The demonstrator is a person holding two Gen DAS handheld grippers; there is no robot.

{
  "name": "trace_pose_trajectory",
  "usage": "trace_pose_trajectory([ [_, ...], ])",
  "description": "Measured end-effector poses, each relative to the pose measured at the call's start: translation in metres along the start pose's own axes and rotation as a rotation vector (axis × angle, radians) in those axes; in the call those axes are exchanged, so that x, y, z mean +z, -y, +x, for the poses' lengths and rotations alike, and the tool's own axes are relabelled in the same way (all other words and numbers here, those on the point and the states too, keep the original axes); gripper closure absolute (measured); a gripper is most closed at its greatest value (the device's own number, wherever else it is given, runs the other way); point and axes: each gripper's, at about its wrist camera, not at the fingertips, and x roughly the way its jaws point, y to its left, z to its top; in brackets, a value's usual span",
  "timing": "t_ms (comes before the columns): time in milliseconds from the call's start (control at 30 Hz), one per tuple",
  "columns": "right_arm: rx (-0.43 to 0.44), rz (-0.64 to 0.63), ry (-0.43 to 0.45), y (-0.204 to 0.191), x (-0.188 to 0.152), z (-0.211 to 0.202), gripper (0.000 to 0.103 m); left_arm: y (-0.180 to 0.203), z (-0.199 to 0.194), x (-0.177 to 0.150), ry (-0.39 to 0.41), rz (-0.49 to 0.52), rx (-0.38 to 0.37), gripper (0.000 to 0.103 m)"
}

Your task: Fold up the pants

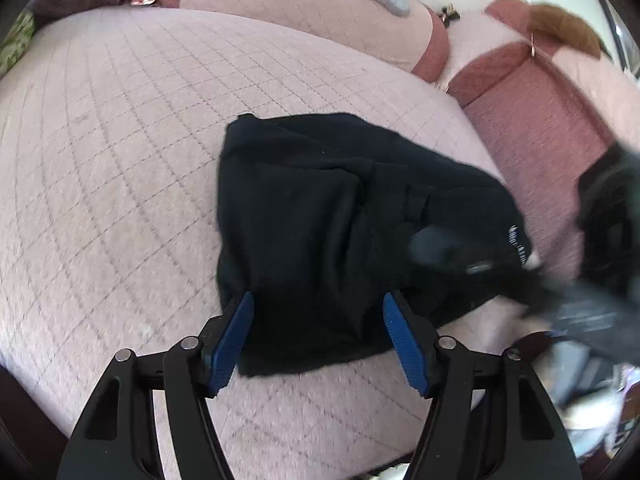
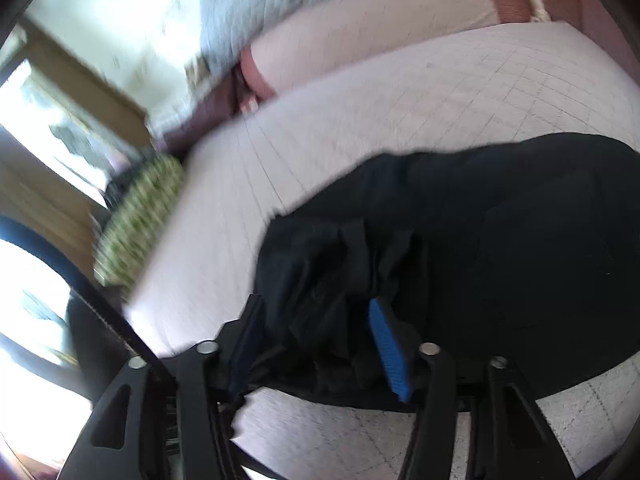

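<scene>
While the black pants (image 1: 344, 224) are lying bunched on the pink quilted sofa cushion (image 1: 120, 160), the left gripper (image 1: 318, 308) is held wide apart just over their near edge, nothing pinched. Cloth is bunched between the right gripper's (image 2: 316, 320) half-closed pads; a grip can't be confirmed.

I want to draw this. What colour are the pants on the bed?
The pants are black. The left wrist view shows them best, lying on the pink quilted cover.

The left black gripper with blue ribbed pads (image 1: 318, 338) stands spread, tilted downward. The right black gripper with blue pads (image 2: 316, 344) is narrower, seemingly pinching dark cloth, though blurred.
</scene>
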Motion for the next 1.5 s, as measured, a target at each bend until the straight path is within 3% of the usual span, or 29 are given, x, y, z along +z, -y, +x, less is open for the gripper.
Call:
trace_pose_trajectory([
  [33, -0.017, -0.010, -0.010, 0.000, -0.001, 0.005, 0.065, -0.003, -0.003, -0.002, 0.005, -0.012, -0.011, 0.037],
  [67, -0.034, -0.024, -0.034, 0.000, -0.004, 0.011, 0.091, -0.006, -0.008, -0.002, 0.009, -0.022, -0.014, 0.037],
  [100, -0.080, -0.039, -0.072, 0.001, -0.008, 0.017, 0.095, -0.009, -0.015, -0.003, 0.014, -0.024, -0.010, 0.037],
  [233, -0.153, -0.021, -0.068, 0.022, -0.018, 0.004, 0.095, -0.009, -0.026, 0.004, 0.043, -0.008, 0.020, 0.037],
  [333, -0.086, 0.071, -0.041, 0.046, -0.022, -0.017, 0.095, -0.004, -0.022, 0.013, 0.046, -0.002, 0.021, 0.037],
  [500, -0.073, 0.177, 0.046, 0.079, -0.036, -0.056, 0.076, 0.019, -0.022, 0.022, 0.032, 0.038, 0.003, 0.037],
  [567, -0.043, 0.232, 0.117, 0.099, -0.042, -0.078, 0.071, 0.032, -0.024, 0.024, 0.035, 0.080, 0.015, 0.037],
  [700, -0.022, 0.306, 0.303, 0.131, -0.051, -0.119, 0.045, 0.071, -0.023, 0.030, 0.051, 0.147, 0.046, 0.037],
  [833, 0.066, 0.390, 0.377, 0.159, -0.066, -0.143, 0.045, 0.109, -0.019, 0.034, 0.069, 0.201, 0.064, 0.037],
  [1000, 0.095, 0.393, 0.404, 0.158, -0.074, -0.152, 0.040, 0.159, 0.003, 0.045, 0.055, 0.271, 0.046, 0.037],
  [1133, 0.038, 0.402, 0.394, 0.151, -0.073, -0.147, 0.040, 0.191, 0.024, 0.059, 0.024, 0.302, 0.011, 0.037],
  [1367, -0.213, 0.453, 0.437, 0.169, -0.097, -0.168, 0.040, 0.248, 0.077, 0.090, -0.068, 0.495, -0.018, 0.033],
  [1500, -0.227, 0.512, 0.409, 0.186, -0.103, -0.172, 0.038, 0.282, 0.128, 0.101, -0.169, 0.566, -0.058, 0.033],
])
